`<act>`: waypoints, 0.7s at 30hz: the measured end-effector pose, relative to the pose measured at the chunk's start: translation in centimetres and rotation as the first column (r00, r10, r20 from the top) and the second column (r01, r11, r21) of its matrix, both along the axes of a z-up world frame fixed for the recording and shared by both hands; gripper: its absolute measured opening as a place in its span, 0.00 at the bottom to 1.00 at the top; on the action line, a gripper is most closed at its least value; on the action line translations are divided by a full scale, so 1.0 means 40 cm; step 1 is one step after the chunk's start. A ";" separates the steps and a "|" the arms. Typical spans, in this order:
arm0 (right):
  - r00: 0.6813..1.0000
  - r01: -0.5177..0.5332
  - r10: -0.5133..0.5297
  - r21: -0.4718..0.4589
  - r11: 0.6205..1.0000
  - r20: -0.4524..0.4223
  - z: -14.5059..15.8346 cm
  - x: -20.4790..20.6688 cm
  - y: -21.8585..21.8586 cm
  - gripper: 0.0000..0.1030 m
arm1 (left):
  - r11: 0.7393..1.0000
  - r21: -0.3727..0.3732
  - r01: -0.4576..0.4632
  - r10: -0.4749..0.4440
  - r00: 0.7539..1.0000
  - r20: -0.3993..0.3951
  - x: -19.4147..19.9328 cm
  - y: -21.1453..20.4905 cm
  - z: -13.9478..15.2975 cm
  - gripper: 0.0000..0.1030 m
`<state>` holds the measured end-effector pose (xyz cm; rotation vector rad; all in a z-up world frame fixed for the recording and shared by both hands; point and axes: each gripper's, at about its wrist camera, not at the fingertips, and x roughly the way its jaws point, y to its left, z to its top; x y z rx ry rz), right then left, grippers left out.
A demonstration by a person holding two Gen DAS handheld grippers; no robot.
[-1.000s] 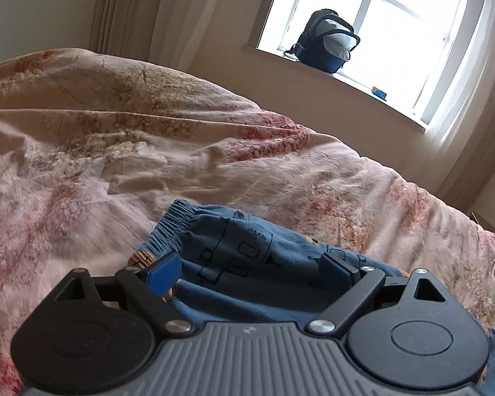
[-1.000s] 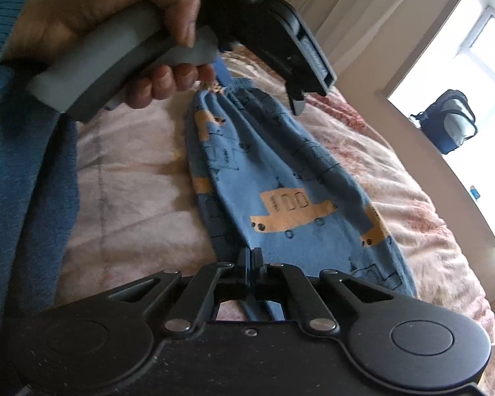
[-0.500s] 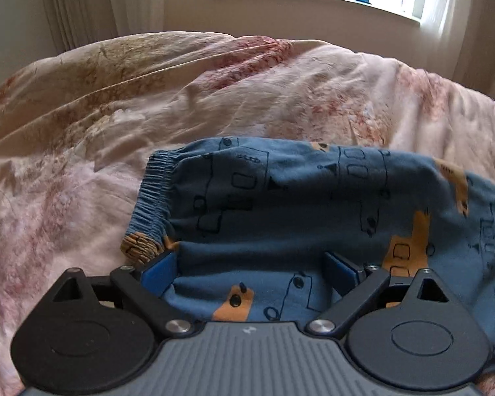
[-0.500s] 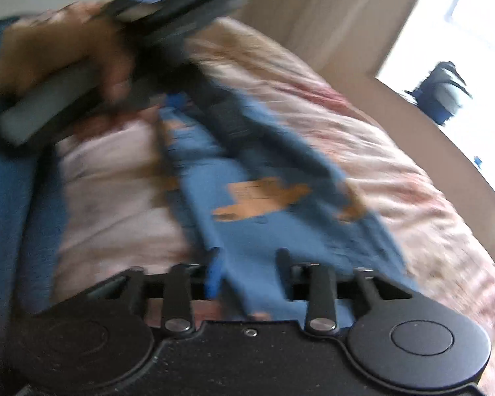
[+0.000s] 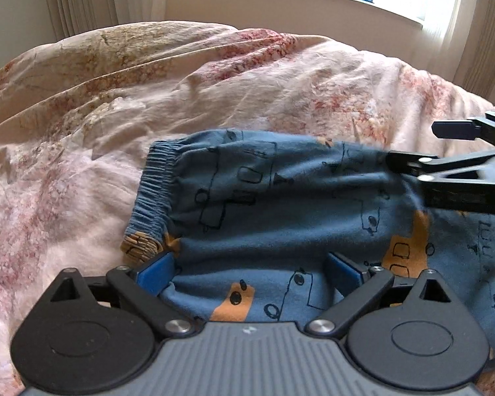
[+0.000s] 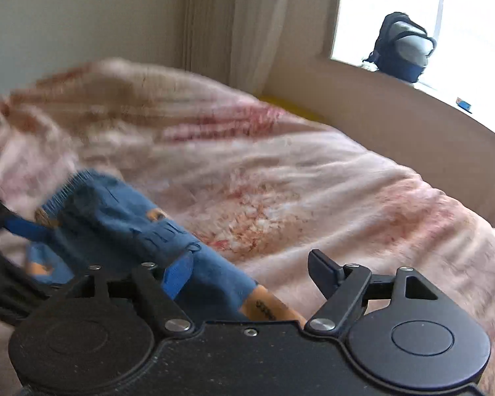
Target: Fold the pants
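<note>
Blue pants (image 5: 280,204) with orange and outlined vehicle prints lie folded lengthwise on the pink floral bedspread (image 5: 214,82), elastic waistband (image 5: 151,194) at the left. My left gripper (image 5: 250,274) hovers over the near edge by the waistband. Its jaws are opening wide, with cloth between the blue pads (image 5: 155,274) but not pressed. My right gripper (image 6: 250,275) is also opening. The pants (image 6: 132,224) reach past its left pad (image 6: 178,277) into the gap, ungripped. It shows at the right edge of the left wrist view (image 5: 445,168), low over the cloth.
A dark backpack (image 6: 402,49) and a small blue object (image 6: 463,104) sit on the windowsill beyond the bed. Curtains (image 6: 214,23) hang along the wall. Wrinkled bedspread (image 6: 313,181) stretches away from the pants on the far side.
My right gripper went from shut on the pants' edge to open and swept quickly sideways, its view now blurred. The left view rolled level and dipped slightly; the right gripper entered it.
</note>
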<state>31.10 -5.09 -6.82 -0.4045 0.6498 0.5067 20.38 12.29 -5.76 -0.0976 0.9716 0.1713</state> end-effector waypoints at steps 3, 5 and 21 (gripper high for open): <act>0.988 0.118 -0.111 -0.063 0.991 0.108 -0.013 0.018 -0.013 0.75 | 0.999 -0.035 -0.006 0.007 0.999 0.034 -0.005 0.010 0.013 0.98; 0.982 0.154 -0.152 -0.010 0.988 0.116 0.010 0.002 -0.047 0.76 | 0.998 -0.070 -0.010 0.015 0.998 0.068 -0.008 0.022 0.028 0.98; 0.930 -0.353 0.361 -0.101 0.930 0.076 -0.013 -0.439 0.029 0.49 | 0.949 0.287 0.132 -0.172 0.978 0.121 0.098 -0.044 0.046 0.99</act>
